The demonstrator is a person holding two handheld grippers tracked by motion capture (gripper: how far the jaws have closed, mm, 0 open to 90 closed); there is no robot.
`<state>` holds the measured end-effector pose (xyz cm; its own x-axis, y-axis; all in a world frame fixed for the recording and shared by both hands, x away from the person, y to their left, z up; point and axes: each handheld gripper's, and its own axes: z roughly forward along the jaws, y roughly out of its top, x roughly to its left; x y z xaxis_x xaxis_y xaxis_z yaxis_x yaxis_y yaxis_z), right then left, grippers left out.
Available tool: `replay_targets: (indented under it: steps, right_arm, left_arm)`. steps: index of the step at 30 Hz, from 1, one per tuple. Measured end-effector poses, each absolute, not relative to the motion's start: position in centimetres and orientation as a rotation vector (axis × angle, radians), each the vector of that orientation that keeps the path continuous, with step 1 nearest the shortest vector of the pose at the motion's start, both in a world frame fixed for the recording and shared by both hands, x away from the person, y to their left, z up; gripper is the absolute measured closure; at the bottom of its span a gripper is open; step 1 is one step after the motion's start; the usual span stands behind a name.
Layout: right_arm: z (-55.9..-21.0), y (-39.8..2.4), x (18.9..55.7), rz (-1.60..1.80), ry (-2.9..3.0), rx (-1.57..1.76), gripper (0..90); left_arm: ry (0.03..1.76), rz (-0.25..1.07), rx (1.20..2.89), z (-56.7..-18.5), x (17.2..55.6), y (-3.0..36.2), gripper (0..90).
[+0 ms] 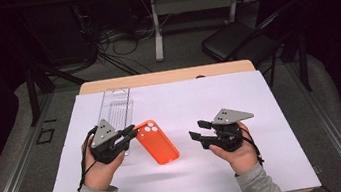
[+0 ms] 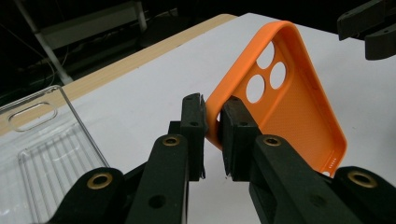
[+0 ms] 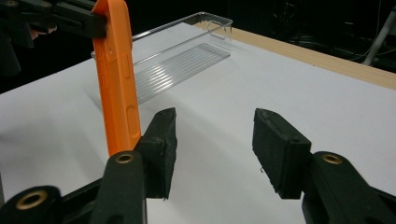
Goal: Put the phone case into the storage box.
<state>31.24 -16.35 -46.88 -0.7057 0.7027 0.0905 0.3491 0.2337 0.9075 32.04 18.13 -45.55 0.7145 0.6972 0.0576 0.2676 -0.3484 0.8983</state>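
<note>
An orange phone case with three camera holes is held up off the white sheet, tilted. My left gripper is shut on its upper corner; in the left gripper view the two jaws pinch the case's rim. My right gripper hovers to the right of the case, a short gap away, open with nothing between its jaws. In the right gripper view the case stands edge-on just left of that gripper's own jaws.
A clear plastic tray lies on the white sheet behind my left hand, also seen as the clear tray in the right gripper view. The wooden table edge runs along the back; a black chair stands beyond it.
</note>
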Motion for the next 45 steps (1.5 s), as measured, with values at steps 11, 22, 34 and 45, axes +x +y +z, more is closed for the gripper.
replay_targets:
  steps: [11,22,34,45]
  right_arm:
    - [-47.1,-16.5,31.0,1.403,2.151,0.972,41.6]
    - [-47.2,-17.0,30.8,1.38,2.116,1.01,26.6]
    - [-47.5,-18.0,30.4,1.399,2.095,1.005,14.7]
    - [-48.9,-19.8,30.0,1.314,2.042,1.049,14.6]
  left_arm:
    - [0.701,0.589,1.938,-45.7,31.9,18.1,80.5]
    - [0.676,0.642,1.942,-45.7,32.0,18.3,80.3]
    - [0.648,0.668,1.952,-45.6,32.0,18.3,80.1]
    - [0.613,0.697,1.938,-45.3,32.0,18.4,79.9]
